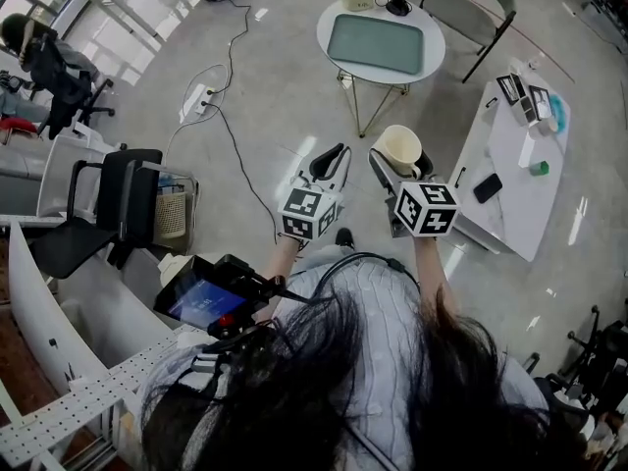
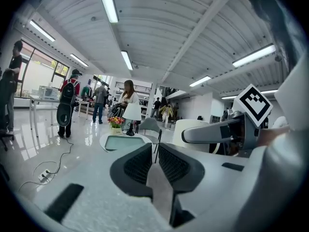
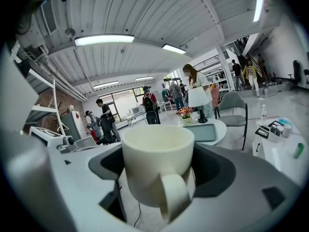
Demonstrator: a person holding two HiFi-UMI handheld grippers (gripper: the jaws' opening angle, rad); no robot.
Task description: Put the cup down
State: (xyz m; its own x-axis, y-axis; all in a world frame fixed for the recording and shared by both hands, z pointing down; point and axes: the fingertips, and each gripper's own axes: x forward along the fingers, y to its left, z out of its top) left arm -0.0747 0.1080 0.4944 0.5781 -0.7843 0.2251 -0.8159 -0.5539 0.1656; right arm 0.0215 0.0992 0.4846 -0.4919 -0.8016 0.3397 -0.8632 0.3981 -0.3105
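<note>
Cream cup (image 3: 155, 158), clamped in the right hand-held gripper (image 1: 400, 163), is best kept level until seated on the round surface (image 1: 345, 67); the left hand-held gripper (image 2: 155, 151) is closed, empty.

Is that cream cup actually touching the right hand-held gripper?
Touching. The right gripper view shows the jaws of the right hand-held gripper pressed against both sides of the cup, with no gap.

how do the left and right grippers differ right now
The right gripper grips a cream cup; the left gripper holds nothing. The right gripper's jaws are spread around the cup's body; the left gripper's jaws are together. Both are held above the floor, side by side.
</note>
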